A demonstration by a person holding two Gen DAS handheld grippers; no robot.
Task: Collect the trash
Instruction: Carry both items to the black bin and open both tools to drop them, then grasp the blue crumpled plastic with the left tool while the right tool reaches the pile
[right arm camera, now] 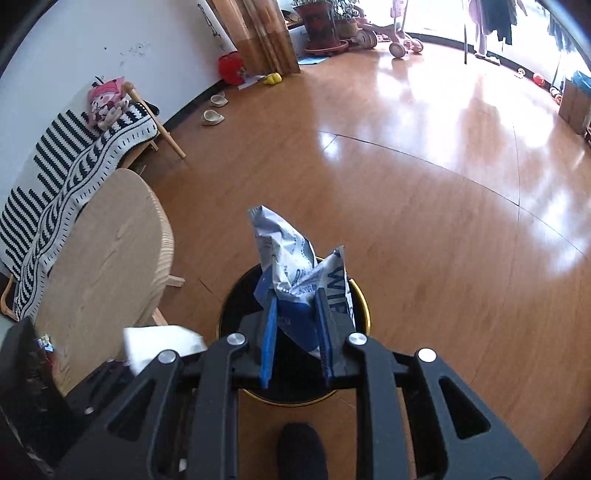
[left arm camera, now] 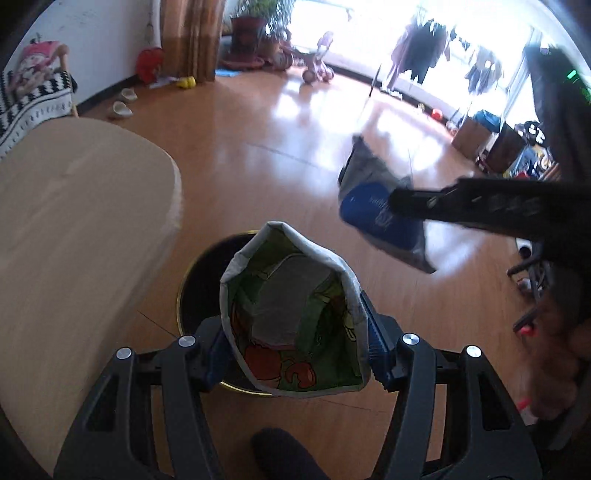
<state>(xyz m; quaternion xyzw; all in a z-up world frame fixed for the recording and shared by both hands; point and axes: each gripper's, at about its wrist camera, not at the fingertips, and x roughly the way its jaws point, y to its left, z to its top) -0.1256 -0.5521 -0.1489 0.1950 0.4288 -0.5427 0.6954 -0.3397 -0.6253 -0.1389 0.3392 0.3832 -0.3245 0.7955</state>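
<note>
While both grippers hang over the black gold-rimmed trash bin [right arm camera: 364, 314], each clamps a piece of trash.
Left gripper [left arm camera: 295, 332] pinches an open green printed carton [left arm camera: 291, 321] above the bin's mouth; right gripper [right arm camera: 295, 332] squeezes a crumpled blue-and-white wipes packet [right arm camera: 291, 269] beside the round wooden table [right arm camera: 103, 258].

A lived-in home's living room: glossy orange-brown wooden floor [right arm camera: 406, 177], and around it a bench draped in a black-and-white patterned blanket [right arm camera: 74, 147], potted plants [right arm camera: 321, 22], a pink child's tricycle [right arm camera: 400, 40] and hanging laundry [left arm camera: 424, 40].
</note>
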